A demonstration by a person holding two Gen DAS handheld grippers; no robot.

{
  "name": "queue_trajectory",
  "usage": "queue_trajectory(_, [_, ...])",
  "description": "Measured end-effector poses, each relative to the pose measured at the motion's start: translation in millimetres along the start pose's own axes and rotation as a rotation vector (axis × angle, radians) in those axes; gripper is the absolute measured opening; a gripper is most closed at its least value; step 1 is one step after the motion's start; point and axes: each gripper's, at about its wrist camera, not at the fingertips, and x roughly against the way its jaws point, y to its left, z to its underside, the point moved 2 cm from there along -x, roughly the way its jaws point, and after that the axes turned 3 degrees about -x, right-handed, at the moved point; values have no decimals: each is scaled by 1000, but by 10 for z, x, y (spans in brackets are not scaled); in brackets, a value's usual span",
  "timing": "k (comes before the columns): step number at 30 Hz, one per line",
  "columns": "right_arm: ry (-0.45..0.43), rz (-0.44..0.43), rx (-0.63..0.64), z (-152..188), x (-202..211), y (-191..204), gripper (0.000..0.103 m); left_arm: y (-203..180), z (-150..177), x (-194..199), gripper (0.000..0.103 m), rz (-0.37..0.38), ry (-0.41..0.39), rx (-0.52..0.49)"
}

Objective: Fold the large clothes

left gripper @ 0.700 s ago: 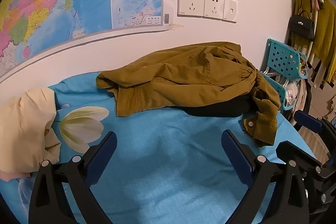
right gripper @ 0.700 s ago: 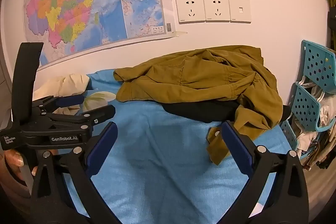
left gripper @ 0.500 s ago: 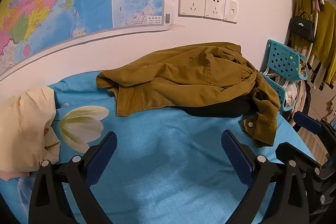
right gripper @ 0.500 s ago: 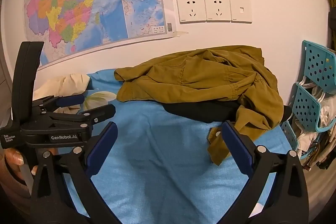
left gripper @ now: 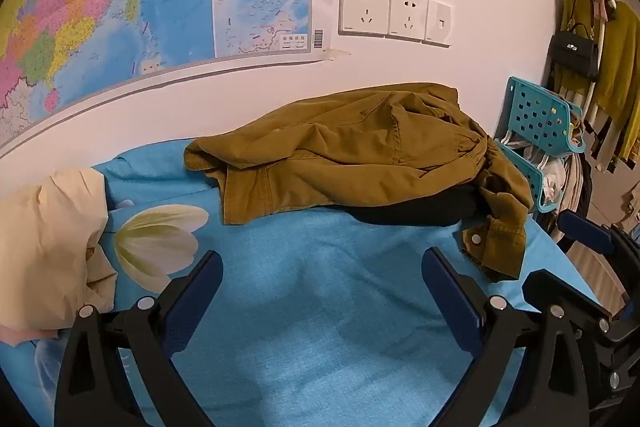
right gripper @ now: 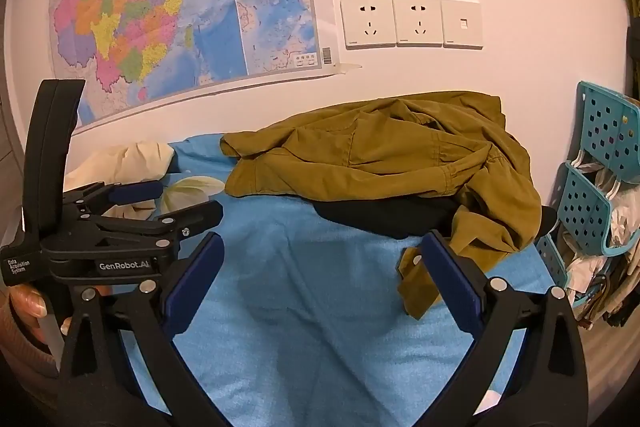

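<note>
An olive-brown jacket [left gripper: 352, 155] lies crumpled at the far side of the blue bed sheet [left gripper: 320, 307], against the wall, on top of a black garment [left gripper: 416, 211]. One sleeve with a snap cuff [left gripper: 496, 247] hangs toward the right edge. The jacket also shows in the right wrist view [right gripper: 384, 155]. My left gripper [left gripper: 322, 287] is open and empty, above bare sheet short of the jacket. My right gripper [right gripper: 320, 267] is open and empty; its right finger [right gripper: 452, 279] stands beside the cuff [right gripper: 416, 283]. The left gripper also appears at the left of the right wrist view [right gripper: 160, 203].
A cream cloth [left gripper: 44, 247] lies bunched at the left of the bed. A teal plastic rack [left gripper: 540, 131] with clothes stands right of the bed. Clothes and a black bag [left gripper: 572, 55] hang further right. A map and wall sockets [left gripper: 392, 13] are behind.
Both views have shifted very slightly; the jacket and both grippers stay as they were, open and empty.
</note>
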Motion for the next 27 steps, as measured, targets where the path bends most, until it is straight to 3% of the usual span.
queue_trajectory(27, [7, -10, 1, -14, -19, 15, 97, -11, 0, 18, 96, 5, -7, 3])
